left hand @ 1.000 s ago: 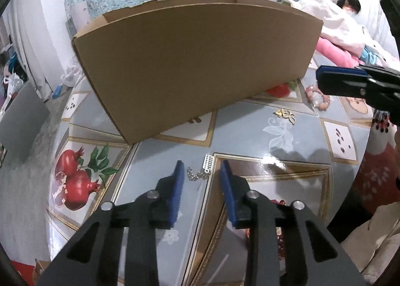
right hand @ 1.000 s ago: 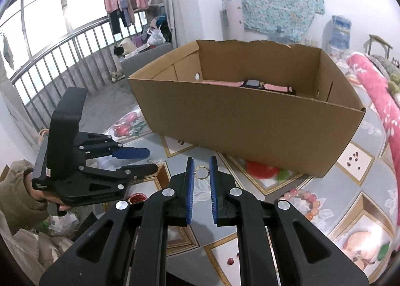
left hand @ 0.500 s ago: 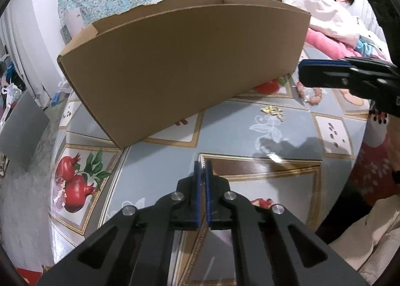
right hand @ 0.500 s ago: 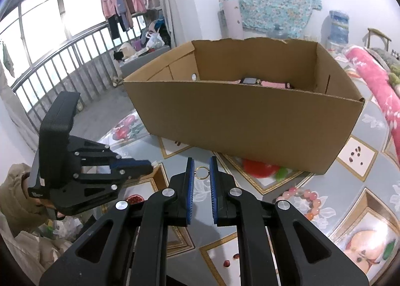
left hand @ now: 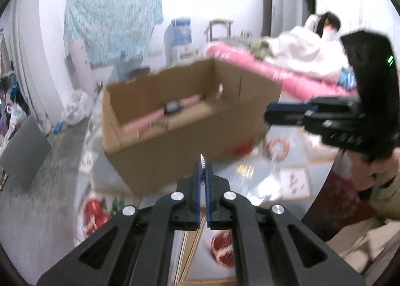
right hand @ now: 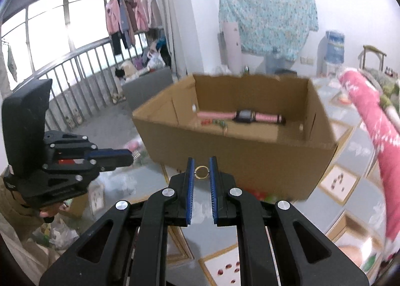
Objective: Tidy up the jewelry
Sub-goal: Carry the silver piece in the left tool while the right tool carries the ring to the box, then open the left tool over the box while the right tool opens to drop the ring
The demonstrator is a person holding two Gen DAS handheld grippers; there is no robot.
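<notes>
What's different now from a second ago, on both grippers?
The left gripper closed on the small silver earring that lay on the table and lifted it; the cardboard box interior now shows. The right gripper rose too. Unchanged: it still pinches the gold ring; the pink watch stays in the box.

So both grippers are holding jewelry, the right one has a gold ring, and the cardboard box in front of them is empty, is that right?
Not quite: the cardboard box is not empty. The right wrist view shows a pink-strapped watch lying inside. The rest holds: the right gripper pinches a gold ring, and the left gripper clamps a small silver piece.
</notes>
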